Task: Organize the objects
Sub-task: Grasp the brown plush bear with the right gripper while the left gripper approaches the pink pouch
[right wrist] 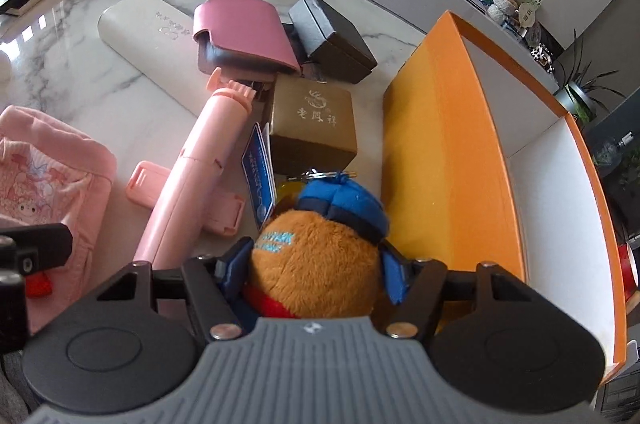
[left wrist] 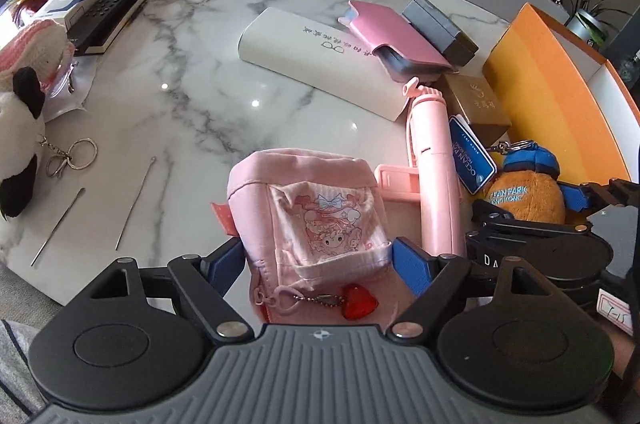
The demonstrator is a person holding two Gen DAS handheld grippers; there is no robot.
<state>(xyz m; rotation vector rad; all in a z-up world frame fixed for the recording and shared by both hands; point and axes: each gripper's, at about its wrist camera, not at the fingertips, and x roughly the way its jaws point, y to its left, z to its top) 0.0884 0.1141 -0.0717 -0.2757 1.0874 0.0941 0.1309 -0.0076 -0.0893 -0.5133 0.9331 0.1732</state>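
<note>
Left wrist view: the left gripper [left wrist: 316, 256] clasps a pink pouch [left wrist: 308, 220] on the marble table [left wrist: 192, 64]. Just beside it, a pink stick [left wrist: 434, 176] lies between the pouch and the plush toy [right wrist: 316, 260], which the right gripper [right wrist: 316, 274] pinches against the orange box [right wrist: 440, 152]. A brown box [right wrist: 314, 128] crowds ahead.

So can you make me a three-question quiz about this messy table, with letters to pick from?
1. Where is the orange box?
A. beside the brown plush toy
B. on the remote
C. under the pouch

2. What colour is the drawstring pouch?
A. green
B. pink
C. black

3. What is between the right gripper fingers?
A. nothing
B. the remote
C. the plush toy

Answers: 1 A, the box wall stands right next to the toy. 2 B, its cloth is pink. 3 C, blue pads flank the toy's body.
</note>
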